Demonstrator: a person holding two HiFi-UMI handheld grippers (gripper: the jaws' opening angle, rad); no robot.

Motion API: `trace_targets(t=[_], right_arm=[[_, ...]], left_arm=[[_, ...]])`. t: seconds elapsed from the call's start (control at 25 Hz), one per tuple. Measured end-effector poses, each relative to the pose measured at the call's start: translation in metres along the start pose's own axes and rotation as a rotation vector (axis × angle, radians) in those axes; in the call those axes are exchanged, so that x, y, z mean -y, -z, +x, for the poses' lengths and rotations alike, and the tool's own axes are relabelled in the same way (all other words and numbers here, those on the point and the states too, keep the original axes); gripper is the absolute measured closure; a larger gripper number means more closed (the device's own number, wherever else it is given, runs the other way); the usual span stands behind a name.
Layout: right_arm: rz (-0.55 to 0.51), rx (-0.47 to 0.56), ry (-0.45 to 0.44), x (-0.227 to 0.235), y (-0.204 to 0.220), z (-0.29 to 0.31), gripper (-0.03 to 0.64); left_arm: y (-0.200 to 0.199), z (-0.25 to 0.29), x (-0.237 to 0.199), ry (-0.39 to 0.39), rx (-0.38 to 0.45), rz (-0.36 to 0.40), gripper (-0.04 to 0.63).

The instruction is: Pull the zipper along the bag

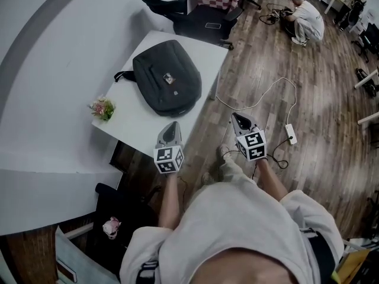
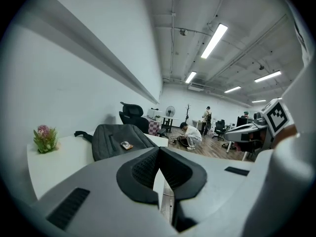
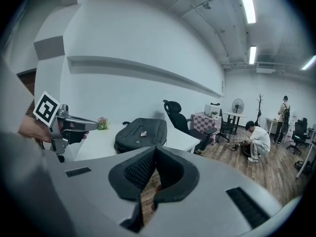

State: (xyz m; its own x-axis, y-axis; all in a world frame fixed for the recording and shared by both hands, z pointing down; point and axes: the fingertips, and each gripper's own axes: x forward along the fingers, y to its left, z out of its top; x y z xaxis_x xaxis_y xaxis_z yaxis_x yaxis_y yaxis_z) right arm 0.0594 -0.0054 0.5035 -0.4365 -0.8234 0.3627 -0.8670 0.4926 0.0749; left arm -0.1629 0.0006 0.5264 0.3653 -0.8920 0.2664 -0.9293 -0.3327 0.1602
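Nothing's grabbed yet. The left gripper [image 1: 172,125] and right gripper [image 1: 235,116] are both held with jaws clenched shut and nothing between them. The bag [image 1: 167,77] is laid flat on the white desk [image 1: 133,120], ahead of the left jaws and well apart from them, and ahead-left of the right ones. Little flowers [image 1: 102,107] are parked further left.

Bag [image 1: 167,78] on table [image 1: 136,120], flowers [image 1: 102,108] left.
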Motion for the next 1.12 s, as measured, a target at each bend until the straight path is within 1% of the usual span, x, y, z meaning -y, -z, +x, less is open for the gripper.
trace_targets(t=[0.28, 0.56, 0.8, 1.0, 1.12], right_arm=[[0.013, 0.003, -0.036, 0.022, 0.000, 0.051, 0.603], [0.028, 0.006, -0.124, 0.054, -0.015, 0.122, 0.604], [0.048, -0.034, -0.229, 0.075, -0.016, 0.176, 0.603], [0.054, -0.069, -0.308, 0.085, -0.010, 0.211, 0.603], [0.054, -0.087, -0.340, 0.086, -0.002, 0.226, 0.603]], left_arm=[[0.002, 0.043, -0.016, -0.027, -0.032, 0.008, 0.569], [-0.011, 0.096, -0.033, -0.086, -0.075, 0.052, 0.569], [-0.014, 0.132, -0.042, -0.142, -0.149, 0.078, 0.569], [-0.003, 0.155, -0.042, -0.138, -0.222, 0.097, 0.569], [0.007, 0.161, -0.040, -0.122, -0.273, 0.149, 0.569]])
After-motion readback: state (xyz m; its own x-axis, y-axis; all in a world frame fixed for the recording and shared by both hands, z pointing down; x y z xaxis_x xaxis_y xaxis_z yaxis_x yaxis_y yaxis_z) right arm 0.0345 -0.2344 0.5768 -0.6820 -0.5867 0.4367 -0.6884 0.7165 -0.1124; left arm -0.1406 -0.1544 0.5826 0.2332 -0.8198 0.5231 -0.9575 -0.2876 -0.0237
